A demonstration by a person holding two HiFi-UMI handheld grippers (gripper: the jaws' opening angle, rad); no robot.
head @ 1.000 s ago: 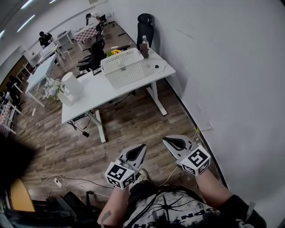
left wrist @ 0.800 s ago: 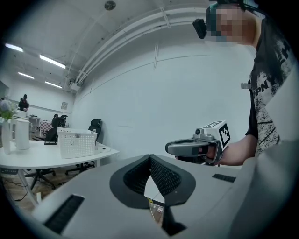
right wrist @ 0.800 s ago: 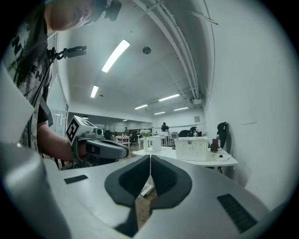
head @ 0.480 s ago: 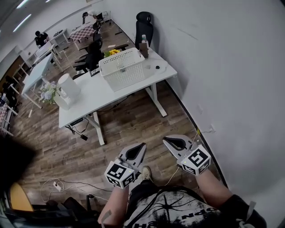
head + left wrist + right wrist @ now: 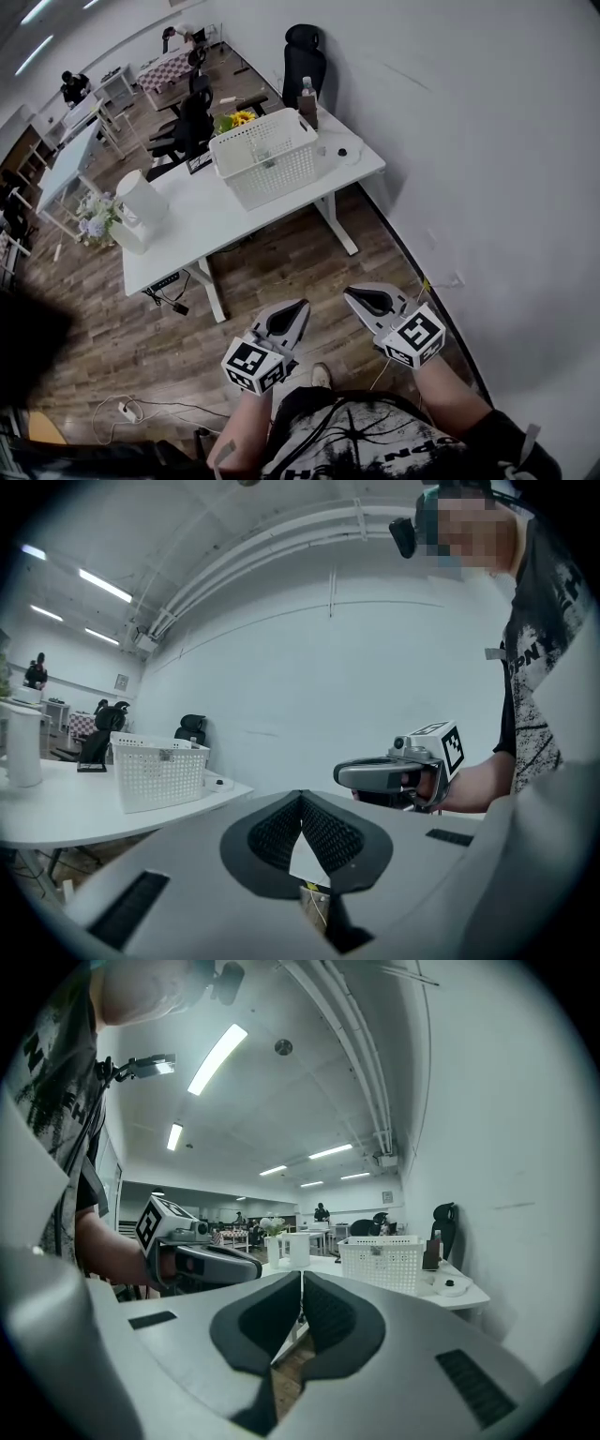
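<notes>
left gripper (image 5: 302, 306): jaws closed, pads meeting at the tip, nothing between them. Held low in front of the body, over the wooden floor (image 5: 272, 267).
right gripper (image 5: 349, 293): jaws likewise together and empty. Just beside the left gripper, level with it, not touching.
white basket (image 5: 267, 155): upright on the table (image 5: 202, 216), ahead of both gripper tips and well apart from them. Contents too small to tell.
round the basket: a white jug (image 5: 141, 195) further along the table, off to the left gripper's side. A small white dish (image 5: 342, 150) and a bottle (image 5: 307, 98) sit toward the right gripper's side. A black chair (image 5: 305, 58) stands beyond.
change over the last second: basket and table show larger in the left gripper view. A shoe (image 5: 321, 375) has come forward below the grippers. Both grippers keep the same pose and closure.
reading: the person has probably stepped nearer the table. The basket remains out of reach of either gripper.
</notes>
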